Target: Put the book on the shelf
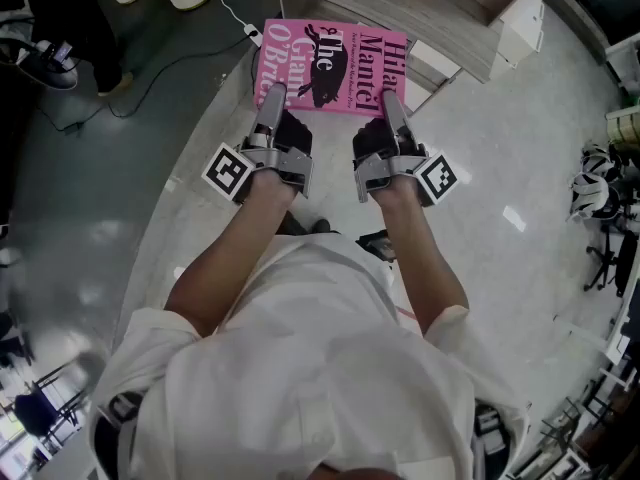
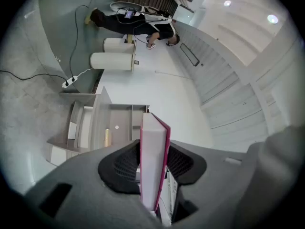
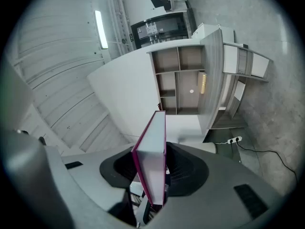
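Observation:
A pink hardback book [image 1: 335, 66] with black lettering is held flat in front of me, above the floor, by both grippers. My left gripper [image 1: 272, 96] is shut on the book's near left edge. My right gripper [image 1: 392, 102] is shut on its near right edge. In the left gripper view the book [image 2: 153, 161] stands edge-on between the black pads [image 2: 123, 165], white pages showing. The right gripper view shows the book [image 3: 153, 159] the same way, clamped between the pads [image 3: 183, 168]. The wooden shelf unit [image 1: 440, 18] lies just beyond the book; its open compartments [image 3: 178, 80] are visible.
White cylinders [image 2: 112, 60] stand on the floor left of the shelf, with a power strip and cable [image 1: 250, 34] beside them. A person in black [image 2: 136, 25] is at the far side. Office chairs [image 1: 600, 203] stand at the right.

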A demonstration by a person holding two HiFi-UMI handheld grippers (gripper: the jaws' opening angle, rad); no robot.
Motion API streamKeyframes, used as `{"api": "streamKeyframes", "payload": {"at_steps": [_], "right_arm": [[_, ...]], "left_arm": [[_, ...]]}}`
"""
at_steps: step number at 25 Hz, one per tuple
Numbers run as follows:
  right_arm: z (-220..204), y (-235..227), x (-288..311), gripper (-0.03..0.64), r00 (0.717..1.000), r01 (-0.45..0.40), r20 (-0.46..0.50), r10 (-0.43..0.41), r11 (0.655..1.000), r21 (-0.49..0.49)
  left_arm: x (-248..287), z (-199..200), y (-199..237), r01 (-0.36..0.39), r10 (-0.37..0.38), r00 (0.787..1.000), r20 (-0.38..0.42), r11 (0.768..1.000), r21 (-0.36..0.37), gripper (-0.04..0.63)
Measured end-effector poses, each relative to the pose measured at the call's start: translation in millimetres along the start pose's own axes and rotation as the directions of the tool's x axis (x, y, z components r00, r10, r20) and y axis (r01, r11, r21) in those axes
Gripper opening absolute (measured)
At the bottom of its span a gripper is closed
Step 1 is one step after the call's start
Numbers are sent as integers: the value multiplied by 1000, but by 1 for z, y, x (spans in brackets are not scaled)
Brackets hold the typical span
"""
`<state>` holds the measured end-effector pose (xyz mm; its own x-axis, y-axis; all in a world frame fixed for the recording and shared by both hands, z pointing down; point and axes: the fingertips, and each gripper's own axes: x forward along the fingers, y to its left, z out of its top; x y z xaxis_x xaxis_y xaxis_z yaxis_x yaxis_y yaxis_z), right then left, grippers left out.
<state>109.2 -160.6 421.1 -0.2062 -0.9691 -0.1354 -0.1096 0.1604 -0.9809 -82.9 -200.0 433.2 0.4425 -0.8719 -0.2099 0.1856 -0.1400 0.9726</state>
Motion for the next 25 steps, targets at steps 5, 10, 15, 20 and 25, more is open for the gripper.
{"api": "streamKeyframes", "payload": {"at_steps": [5, 10, 15, 20, 25], "right_arm": [[0, 0, -2, 153, 1000, 6, 4, -6, 1000, -5], [2, -8, -5, 153, 999, 12, 43, -14, 999, 51], [1, -19, -7, 153, 998, 47, 44, -51, 995, 88], [-1, -8, -2, 153, 999, 47, 22, -50, 993, 105], [-1, -11, 1, 153, 999, 42, -11, -41, 993, 107]], "left_arm": [[-1, -1, 1, -3, 3, 1000, -5, 1000, -6, 152], [1, -4, 3, -4, 4, 1000, -23, 1000, 8, 152], [-3, -4, 7, -42, 42, 999, -19, 999, 26, 152], [-4, -2, -7, -57, 56, 998, 9, 998, 40, 152], [-2, -1, -4, -70, 72, 996, -49, 996, 48, 152]]}}
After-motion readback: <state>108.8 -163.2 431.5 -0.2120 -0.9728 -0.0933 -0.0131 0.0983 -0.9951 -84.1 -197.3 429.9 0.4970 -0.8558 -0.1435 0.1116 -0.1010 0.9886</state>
